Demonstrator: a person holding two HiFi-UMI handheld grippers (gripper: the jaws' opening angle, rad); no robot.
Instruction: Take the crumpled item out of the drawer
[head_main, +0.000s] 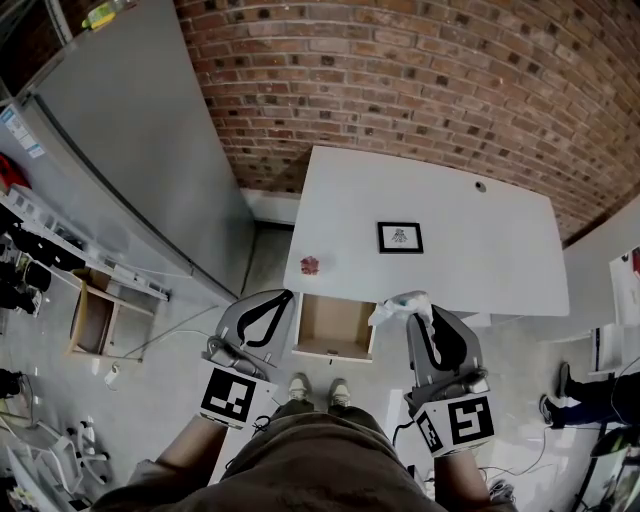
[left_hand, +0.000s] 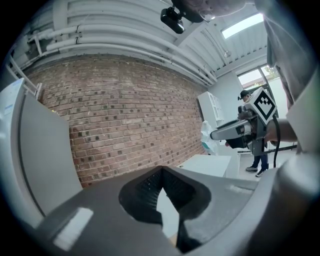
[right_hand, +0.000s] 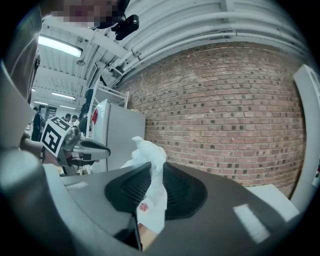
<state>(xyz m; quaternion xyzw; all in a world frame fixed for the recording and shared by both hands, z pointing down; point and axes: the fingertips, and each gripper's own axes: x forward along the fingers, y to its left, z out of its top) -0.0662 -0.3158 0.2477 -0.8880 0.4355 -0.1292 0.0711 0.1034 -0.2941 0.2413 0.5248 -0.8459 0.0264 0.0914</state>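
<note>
The crumpled item (head_main: 400, 303) is a white wad of paper, clamped in my right gripper (head_main: 418, 316) just above the right front corner of the open drawer (head_main: 335, 327). In the right gripper view the crumpled paper (right_hand: 150, 155) sticks up between the closed jaws of that gripper (right_hand: 151, 170). The drawer's brown inside looks bare. My left gripper (head_main: 287, 296) hovers at the drawer's left edge, shut with nothing in it; its tips meet in the left gripper view (left_hand: 161, 172). That view also shows the right gripper (left_hand: 240, 131) with the paper (left_hand: 206, 137).
The drawer hangs under a white table (head_main: 480, 260) against a brick wall (head_main: 400, 80). On the tabletop lie a small framed picture (head_main: 400, 237) and a small red object (head_main: 310, 265). A grey cabinet (head_main: 140, 170) stands left, a wooden box (head_main: 90, 318) on the floor. A person (head_main: 590, 395) stands far right.
</note>
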